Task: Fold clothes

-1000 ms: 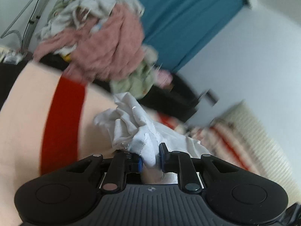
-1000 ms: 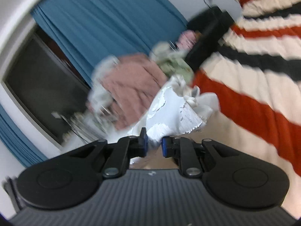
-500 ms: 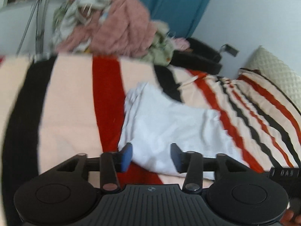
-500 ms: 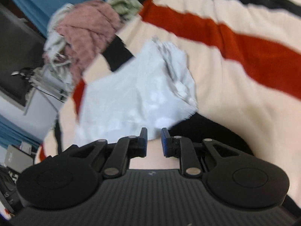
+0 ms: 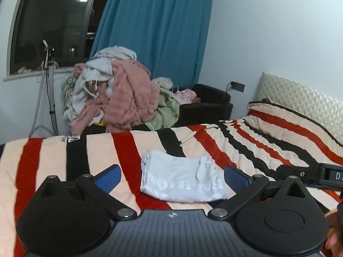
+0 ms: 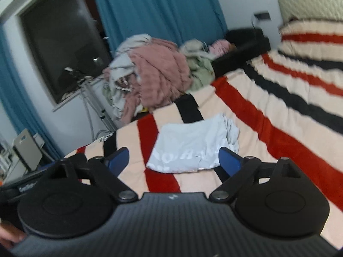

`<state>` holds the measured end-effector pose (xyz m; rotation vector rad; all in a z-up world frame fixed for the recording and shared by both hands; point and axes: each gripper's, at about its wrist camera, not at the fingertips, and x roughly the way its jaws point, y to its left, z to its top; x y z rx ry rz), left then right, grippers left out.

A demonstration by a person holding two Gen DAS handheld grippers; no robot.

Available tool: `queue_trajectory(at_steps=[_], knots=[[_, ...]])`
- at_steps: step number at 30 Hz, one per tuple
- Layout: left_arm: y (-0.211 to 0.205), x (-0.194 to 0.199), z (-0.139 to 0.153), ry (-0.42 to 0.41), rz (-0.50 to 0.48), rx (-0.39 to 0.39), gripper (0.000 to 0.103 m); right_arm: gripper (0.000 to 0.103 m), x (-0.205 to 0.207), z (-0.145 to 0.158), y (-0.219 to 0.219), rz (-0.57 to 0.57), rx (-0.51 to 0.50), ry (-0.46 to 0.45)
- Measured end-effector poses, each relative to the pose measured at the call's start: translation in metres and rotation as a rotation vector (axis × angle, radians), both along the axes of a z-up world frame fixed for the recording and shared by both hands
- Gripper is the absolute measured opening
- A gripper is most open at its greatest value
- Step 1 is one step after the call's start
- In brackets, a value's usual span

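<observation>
A folded pale blue-white garment (image 5: 182,177) with faint lettering lies flat on the striped bedspread (image 5: 246,147); the right wrist view shows the same garment (image 6: 193,143). My left gripper (image 5: 172,177) is open, held back from the garment's near edge, nothing between its blue pads. My right gripper (image 6: 173,157) is open too, pulled back from the garment, holding nothing. A piece of the right gripper's body shows at the right edge of the left wrist view.
A tall heap of unfolded laundry (image 5: 115,94), pink, white and green, sits on a black seat (image 5: 203,107) beyond the bed's far edge. A pillow (image 5: 295,120) and a quilted headboard (image 5: 300,94) are at the right. Blue curtain (image 5: 154,27) and dark window behind.
Both grippers were shut on the white garment one second ago; they have let go, opened wide and drawn back. The garment now lies folded flat on the bedspread.
</observation>
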<state>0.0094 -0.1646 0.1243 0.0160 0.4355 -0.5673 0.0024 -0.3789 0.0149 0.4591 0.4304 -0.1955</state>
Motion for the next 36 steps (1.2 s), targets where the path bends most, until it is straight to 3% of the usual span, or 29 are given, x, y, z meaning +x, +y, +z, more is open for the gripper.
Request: queue_trajectory(at_steps=[8, 12, 19, 24, 30, 36], knots=[[0.039, -0.077, -0.003, -0.069, -0.025, -0.031, 0.103, 0.092, -0.062, 0.004, 0.044, 0.018, -0.129, -0.067], [0.045, -0.097, -0.02, -0.102, -0.03, -0.026, 0.103, 0.092, -0.071, -0.016, 0.058, 0.002, -0.172, -0.107], [0.051, -0.1, -0.054, -0.118, 0.006, -0.002, 0.103, 0.092, -0.067, -0.051, 0.075, -0.011, -0.224, -0.124], [0.067, -0.089, -0.07, -0.077, 0.061, -0.019, 0.103, 0.092, -0.066, -0.069, 0.082, -0.046, -0.274, -0.145], [0.086, -0.082, -0.068, -0.075, 0.099, -0.058, 0.103, 0.092, -0.062, -0.078, 0.084, -0.053, -0.288, -0.126], [0.085, -0.084, -0.069, -0.101, 0.111, -0.021, 0.103, 0.092, -0.059, -0.08, 0.084, -0.051, -0.284, -0.114]])
